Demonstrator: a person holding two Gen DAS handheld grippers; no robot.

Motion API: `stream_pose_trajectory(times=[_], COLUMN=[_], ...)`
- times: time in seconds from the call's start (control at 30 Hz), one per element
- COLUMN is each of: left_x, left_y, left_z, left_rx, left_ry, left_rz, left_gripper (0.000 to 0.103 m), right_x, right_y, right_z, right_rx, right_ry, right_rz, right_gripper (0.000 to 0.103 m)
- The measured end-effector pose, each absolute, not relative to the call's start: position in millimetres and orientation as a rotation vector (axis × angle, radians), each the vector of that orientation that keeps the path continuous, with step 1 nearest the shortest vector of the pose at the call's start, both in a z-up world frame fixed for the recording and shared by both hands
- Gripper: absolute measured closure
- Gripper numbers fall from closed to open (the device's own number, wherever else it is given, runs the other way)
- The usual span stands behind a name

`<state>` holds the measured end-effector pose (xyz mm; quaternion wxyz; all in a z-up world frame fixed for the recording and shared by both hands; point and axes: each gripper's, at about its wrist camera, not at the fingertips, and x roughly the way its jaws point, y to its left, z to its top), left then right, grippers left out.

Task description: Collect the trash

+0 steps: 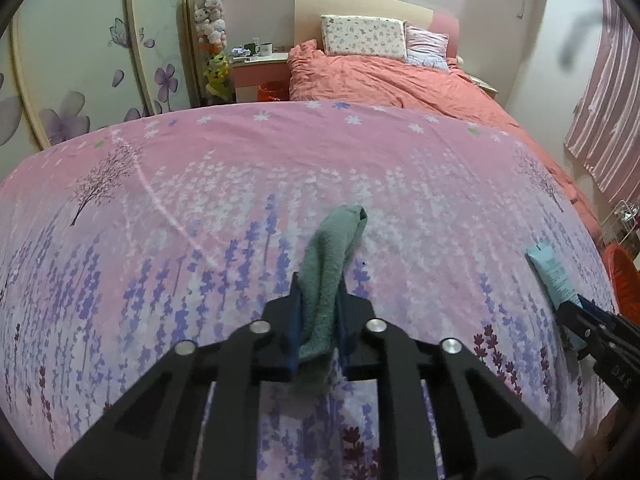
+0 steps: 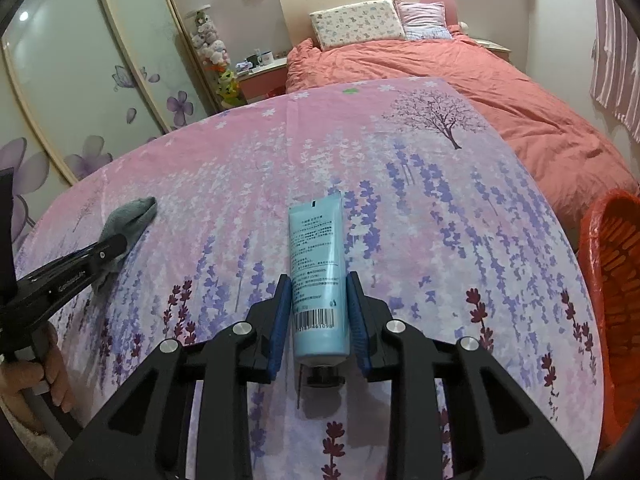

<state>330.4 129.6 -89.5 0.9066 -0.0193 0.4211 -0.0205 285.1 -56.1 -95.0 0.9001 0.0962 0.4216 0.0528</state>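
Both grippers are grabbing at once, one piece each, probably to save a trip. The left gripper (image 1: 319, 312) is clamped on the green cloth (image 1: 332, 264); the right gripper (image 2: 319, 312) has its jaws snug around the blue tube (image 2: 318, 276), both on the floral bedspread (image 2: 400, 208). The orange basket (image 2: 616, 280) at the right edge looks empty, though I can't see much inside.

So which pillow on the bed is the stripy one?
The pink striped pillow on the right, nearer the curtain; the white pillow beside it has small printed patterns.
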Motion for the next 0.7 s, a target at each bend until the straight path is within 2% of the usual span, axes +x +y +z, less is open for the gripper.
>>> stream_pose_trajectory(times=[0.37, 0.53, 0.7], left_x=[296, 271, 257], left_y=[113, 87, 59], left_z=[-47, -21, -17], left_rx=[-0.028, -0.011, 0.005], left_ry=[0.772, 0.721, 0.719], left_rz=[-0.064, -0.103, -0.143], left_gripper=[0.092, 0.092, 0.092], right_x=[250, 228, 241], right_y=[-70, -81, -89], right_z=[-66, -43, -52], right_rx=[0.195, 0.182, 0.218], right_ry=[0.797, 0.736, 0.789], right_rz=[0.100, 0.068, 0.077], right_gripper=[0.076, 0.082, 0.082])
